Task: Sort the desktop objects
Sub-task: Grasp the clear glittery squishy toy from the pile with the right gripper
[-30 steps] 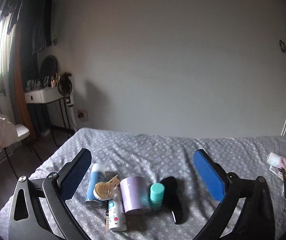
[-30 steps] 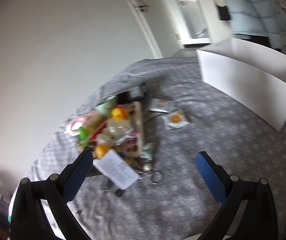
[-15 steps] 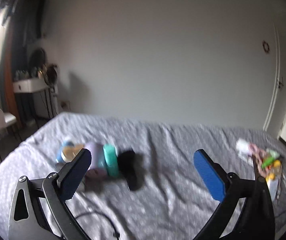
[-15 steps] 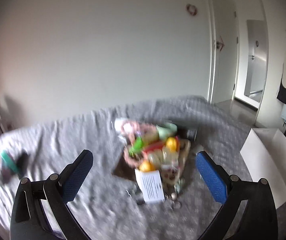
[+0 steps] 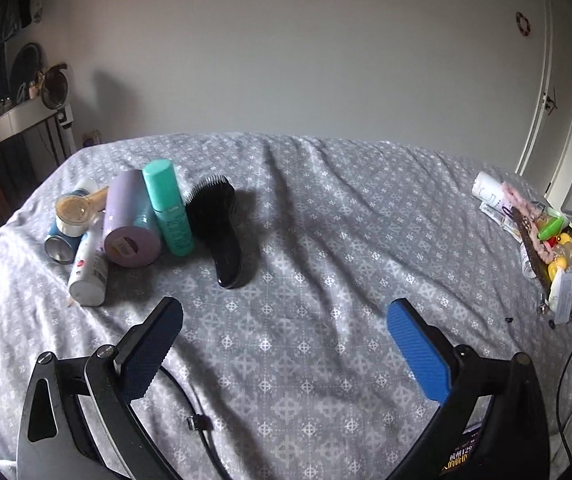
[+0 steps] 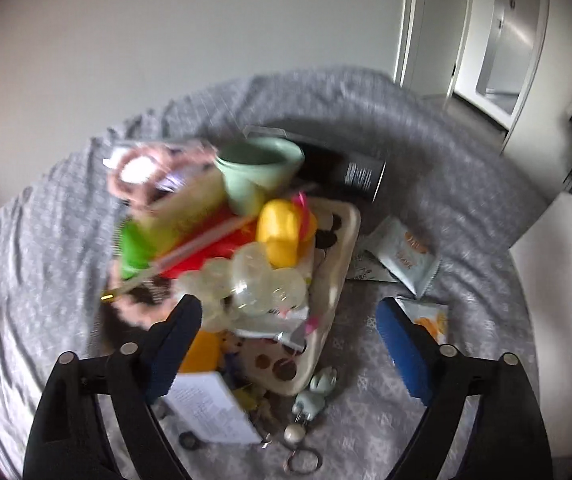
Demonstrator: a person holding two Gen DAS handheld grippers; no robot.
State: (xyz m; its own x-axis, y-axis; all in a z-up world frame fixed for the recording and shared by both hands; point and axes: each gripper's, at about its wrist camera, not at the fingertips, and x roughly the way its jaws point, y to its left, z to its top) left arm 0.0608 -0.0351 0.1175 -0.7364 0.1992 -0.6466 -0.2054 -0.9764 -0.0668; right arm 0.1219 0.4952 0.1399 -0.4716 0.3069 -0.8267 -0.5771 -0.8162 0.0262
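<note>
Where print shows, black box [image 6: 342, 170] lettering unreadable

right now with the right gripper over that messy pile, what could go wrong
The right gripper is closing with nothing pressed between its pads; the clear bubbly toy just ahead looks slippery and may pop out. The pile is loosely stacked, so a nudge could tip the green cup or yellow duck off the tray. The view is blurred, so aim may be off.
</note>
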